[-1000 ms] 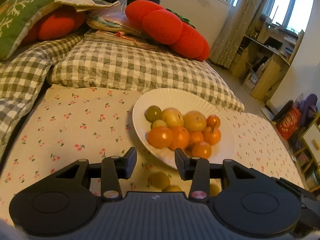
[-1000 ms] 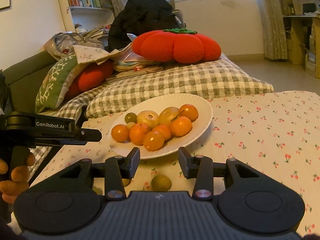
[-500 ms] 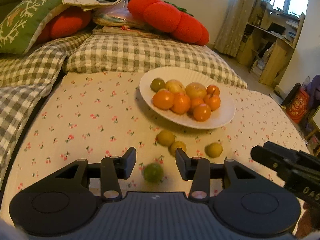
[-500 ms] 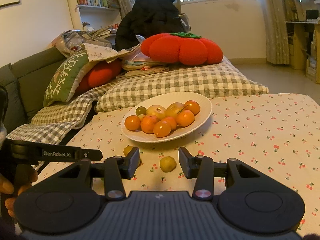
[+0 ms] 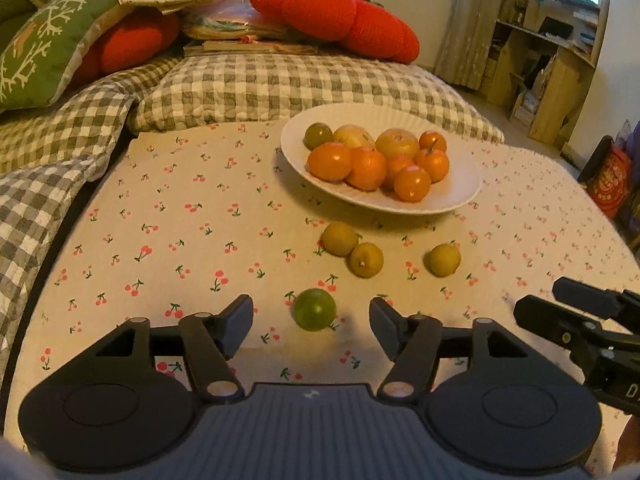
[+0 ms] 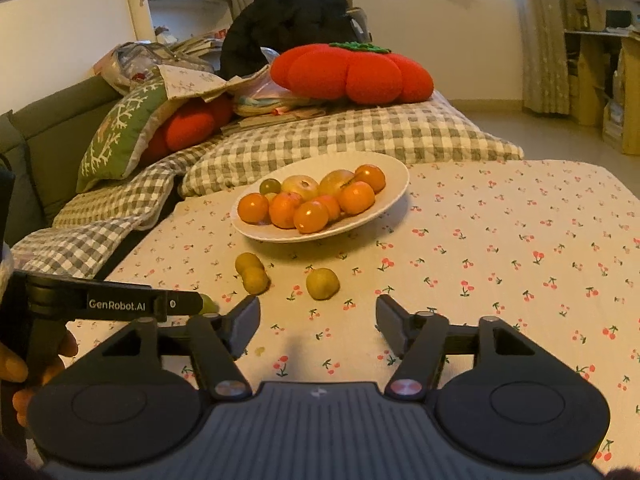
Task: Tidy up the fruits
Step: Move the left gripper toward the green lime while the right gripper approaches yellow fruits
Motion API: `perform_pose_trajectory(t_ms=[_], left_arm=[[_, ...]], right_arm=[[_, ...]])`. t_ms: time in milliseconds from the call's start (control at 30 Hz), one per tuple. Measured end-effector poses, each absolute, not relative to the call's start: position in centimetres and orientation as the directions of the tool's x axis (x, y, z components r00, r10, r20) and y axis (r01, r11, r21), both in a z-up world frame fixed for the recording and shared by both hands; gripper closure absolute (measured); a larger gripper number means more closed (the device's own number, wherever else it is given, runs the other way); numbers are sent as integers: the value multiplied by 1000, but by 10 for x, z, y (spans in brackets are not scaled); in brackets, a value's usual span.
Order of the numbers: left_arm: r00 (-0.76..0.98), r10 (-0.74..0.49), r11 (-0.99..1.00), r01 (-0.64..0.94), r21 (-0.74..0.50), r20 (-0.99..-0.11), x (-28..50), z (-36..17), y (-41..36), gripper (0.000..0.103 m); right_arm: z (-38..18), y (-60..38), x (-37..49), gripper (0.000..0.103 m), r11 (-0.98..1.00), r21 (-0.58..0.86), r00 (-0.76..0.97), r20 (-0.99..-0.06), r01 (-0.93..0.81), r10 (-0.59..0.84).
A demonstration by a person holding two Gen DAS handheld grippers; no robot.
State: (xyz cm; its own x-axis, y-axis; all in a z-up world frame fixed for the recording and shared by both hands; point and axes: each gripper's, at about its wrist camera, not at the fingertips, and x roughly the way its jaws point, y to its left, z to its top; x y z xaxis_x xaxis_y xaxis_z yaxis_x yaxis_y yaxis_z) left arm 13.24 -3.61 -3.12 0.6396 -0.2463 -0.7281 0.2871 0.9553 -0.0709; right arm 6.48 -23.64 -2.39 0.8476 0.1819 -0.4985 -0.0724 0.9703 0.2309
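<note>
A white plate (image 5: 460,196) (image 6: 394,184) on the cherry-print cloth holds several oranges, two yellowish fruits and a green one. Three yellow-green fruits (image 5: 366,259) (image 6: 322,283) lie loose in front of it. A green fruit (image 5: 314,309) rests on the cloth between the fingers of my left gripper (image 5: 311,314), whose jaws are opening and do not touch it. My right gripper (image 6: 317,314) is also opening, with nothing between its fingers, just short of the nearest yellow-green fruit. In the right wrist view the left gripper (image 6: 140,304) half hides the green fruit (image 6: 209,303).
A grey checked cushion (image 5: 280,84) borders the cloth behind the plate, with red tomato-shaped pillows (image 6: 352,72) and a green pillow (image 5: 44,44) on it. A person's hand (image 6: 16,368) holds the left gripper. Wooden shelves (image 5: 560,64) stand at far right.
Both grippers' jaws have spread wider. The left gripper drew back from the plate, so the green fruit now sits between its fingers. The right gripper also backed off a little.
</note>
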Motion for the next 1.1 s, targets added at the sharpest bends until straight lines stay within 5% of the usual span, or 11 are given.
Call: perform_pose_trajectory(t_ms=[833,1100], left_arm=[[652,-234,961,269,-69,-721,144,-58,-36,36],[674,-230,955,296,-29,-702,144,-58,-39,72]], right_arm=[[-44,-230,78,41,971,228,814,-549,-72,190],[-46,-228,84,40,970,231,808,-555,-78,197]])
